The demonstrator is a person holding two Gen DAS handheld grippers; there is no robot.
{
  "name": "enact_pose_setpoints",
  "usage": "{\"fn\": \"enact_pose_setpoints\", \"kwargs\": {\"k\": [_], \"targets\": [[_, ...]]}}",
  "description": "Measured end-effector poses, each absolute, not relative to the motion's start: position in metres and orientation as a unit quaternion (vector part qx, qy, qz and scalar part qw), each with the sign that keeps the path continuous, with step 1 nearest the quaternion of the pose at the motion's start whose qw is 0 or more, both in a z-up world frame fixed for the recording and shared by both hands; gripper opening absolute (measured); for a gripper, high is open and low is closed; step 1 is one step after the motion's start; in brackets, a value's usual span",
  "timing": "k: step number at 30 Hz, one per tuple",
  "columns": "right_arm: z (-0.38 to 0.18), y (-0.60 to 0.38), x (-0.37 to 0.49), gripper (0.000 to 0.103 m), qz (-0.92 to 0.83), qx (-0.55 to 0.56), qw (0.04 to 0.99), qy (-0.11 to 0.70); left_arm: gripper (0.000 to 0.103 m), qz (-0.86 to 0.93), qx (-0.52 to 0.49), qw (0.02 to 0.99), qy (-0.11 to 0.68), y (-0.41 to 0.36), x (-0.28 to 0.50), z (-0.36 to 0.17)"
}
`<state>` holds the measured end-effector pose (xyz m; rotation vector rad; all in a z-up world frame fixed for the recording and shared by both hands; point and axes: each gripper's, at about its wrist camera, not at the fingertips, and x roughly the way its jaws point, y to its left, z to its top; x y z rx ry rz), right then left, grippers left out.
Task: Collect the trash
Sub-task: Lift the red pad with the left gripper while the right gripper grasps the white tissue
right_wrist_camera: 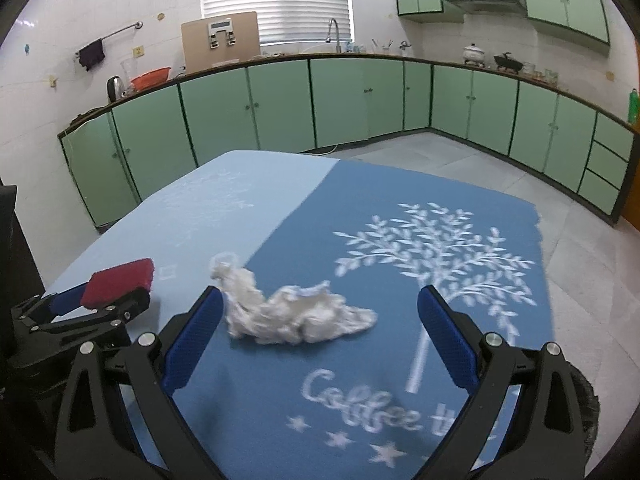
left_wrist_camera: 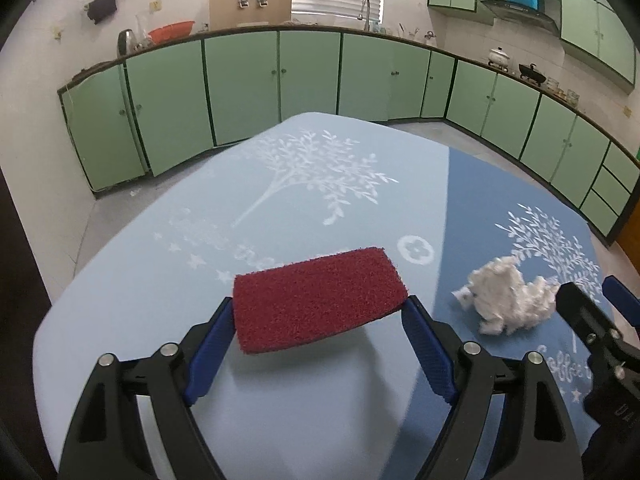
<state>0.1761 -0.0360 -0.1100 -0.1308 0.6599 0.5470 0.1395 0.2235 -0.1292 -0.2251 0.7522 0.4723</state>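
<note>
The left gripper [left_wrist_camera: 320, 310] hovers level above the bench [left_wrist_camera: 160, 280], its jaws clamping a red scouring pad [left_wrist_camera: 318, 298]. The right gripper [right_wrist_camera: 320, 306] reaches forward, jaws spread wide around the crumpled white tissue [right_wrist_camera: 296, 312] lying on the bench.

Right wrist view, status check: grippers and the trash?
Left gripper shut on red scouring pad, lifted. Right gripper open, behind white crumpled tissue on tablecloth. Nothing in the way.

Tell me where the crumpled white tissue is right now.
The crumpled white tissue lies on the darker blue half of the tablecloth, between the open right gripper fingers, right of the red scouring pad.
</note>
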Motion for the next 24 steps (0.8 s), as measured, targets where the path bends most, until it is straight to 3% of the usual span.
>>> {"fn": "enact_pose_setpoints", "kwargs": {"k": [9, 14, 15, 16, 21, 24], "targets": [[-0.125, -0.016, 0.186, 0.093, 0.262, -0.082, 0.89, 0.365, 0.082, 0.238, -0.107, 0.892, 0.37, 0.241, 0.14, -0.137], [-0.134, -0.013, 0.191, 0.077, 0.266, -0.084, 0.876, 0.394, 0.082, 0.236, -0.108, 0.891, 0.372, 0.242, 0.138, -0.138], [-0.134, -0.013, 0.191, 0.071, 0.27, -0.083, 0.874, 0.397, 0.082, 0.235, -0.108, 0.891, 0.373, 0.242, 0.138, -0.139], [-0.135, -0.012, 0.191, 0.059, 0.277, -0.082, 0.87, 0.399, 0.082, 0.235, -0.108, 0.891, 0.374, 0.242, 0.138, -0.139], [-0.133, -0.011, 0.187, 0.028, 0.309, -0.078, 0.858, 0.402, 0.082, 0.232, -0.101, 0.892, 0.375, 0.238, 0.138, -0.138], [-0.127, -0.015, 0.18, 0.023, 0.32, -0.074, 0.859, 0.394, 0.082, 0.227, -0.098, 0.894, 0.374, 0.233, 0.136, -0.135]]}}
